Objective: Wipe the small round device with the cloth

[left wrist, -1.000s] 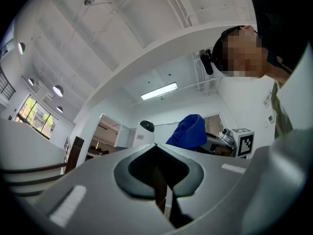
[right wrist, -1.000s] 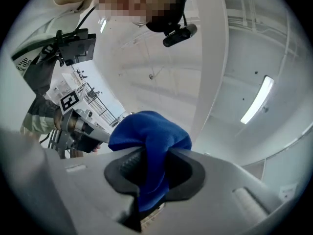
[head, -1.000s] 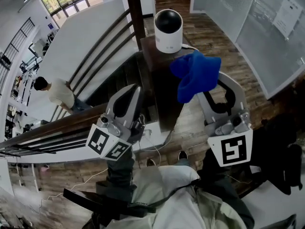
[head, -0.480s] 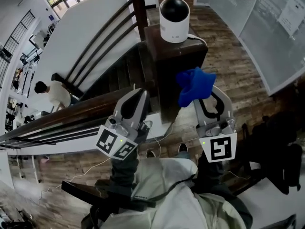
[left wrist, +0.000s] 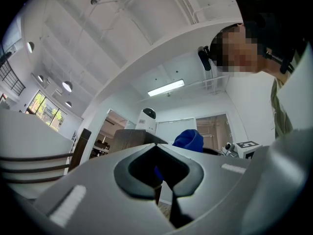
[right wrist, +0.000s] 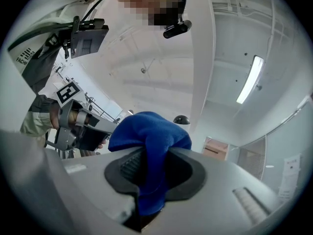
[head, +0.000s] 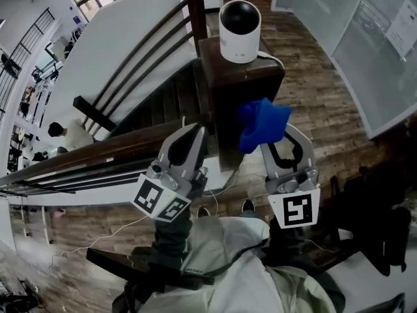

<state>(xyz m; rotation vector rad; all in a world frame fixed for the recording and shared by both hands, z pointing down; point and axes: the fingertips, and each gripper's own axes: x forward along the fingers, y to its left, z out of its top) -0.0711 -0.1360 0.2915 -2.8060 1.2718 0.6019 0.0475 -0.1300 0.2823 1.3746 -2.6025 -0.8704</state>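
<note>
The small round device, white with a black dome top, stands on a dark wooden post at the head of a stair rail. It shows small in the left gripper view and its dome peeks over the cloth in the right gripper view. My right gripper is shut on a bunched blue cloth, held below and near the post, apart from the device. My left gripper is shut with nothing in it, left of the post.
A dark handrail runs left from the post, with stairs and a white wall below. A white cable leaves the device. Wood flooring lies to the right. A person stands far below at left.
Both grippers have drawn back toward my body, and the blue cloth has come down and away from the device. The view has shifted so the post sits lower in frame.
</note>
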